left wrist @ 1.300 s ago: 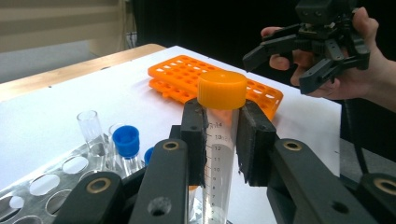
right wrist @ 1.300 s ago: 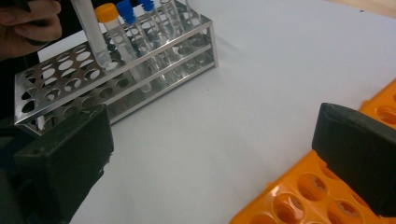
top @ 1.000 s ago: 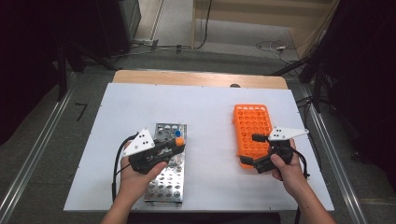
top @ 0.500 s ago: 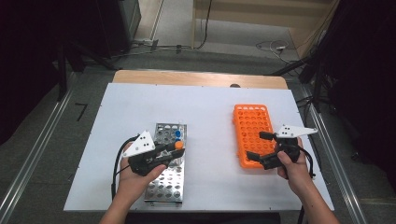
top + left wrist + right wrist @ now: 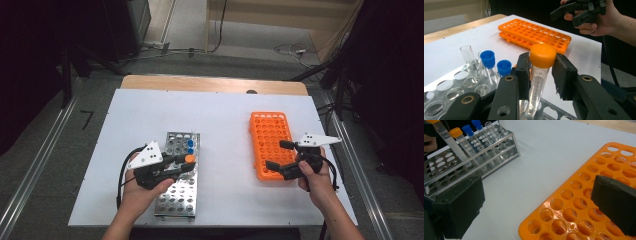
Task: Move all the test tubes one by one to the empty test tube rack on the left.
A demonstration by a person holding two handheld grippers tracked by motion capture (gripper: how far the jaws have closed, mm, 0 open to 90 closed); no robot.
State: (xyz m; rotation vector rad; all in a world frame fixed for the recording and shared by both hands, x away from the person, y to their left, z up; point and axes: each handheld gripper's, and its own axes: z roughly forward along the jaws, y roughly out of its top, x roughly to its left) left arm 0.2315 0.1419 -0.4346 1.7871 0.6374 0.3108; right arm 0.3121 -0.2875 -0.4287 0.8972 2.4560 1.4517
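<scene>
A person's left gripper [image 5: 541, 75] brackets a clear plastic tube with an orange screw cap [image 5: 539, 72] that stands in a perforated steel rack [image 5: 179, 185] on the white bench [image 5: 225, 120]. Its jaws have just been opening: the left pad sits against the tube's wall, while a visible gap separates the right pad from it, so the grip reads as slackened rather than firm. A second ago the same gripper sat over this spot with its jaws drawn tighter about the orange cap. Beside the tube stand two blue-capped tubes [image 5: 488, 59] and an uncapped clear tube [image 5: 467, 53].

The right gripper [image 5: 282, 156] hovers, jaws spread wide and holding nothing, over the near end of the flat orange plastic rack of round holes [image 5: 270, 137], having drifted slightly along its right edge within the second.

The loosening suggests the tube is being let go in the steel rack, or re-gripped before a lift; which one cannot be told.
</scene>
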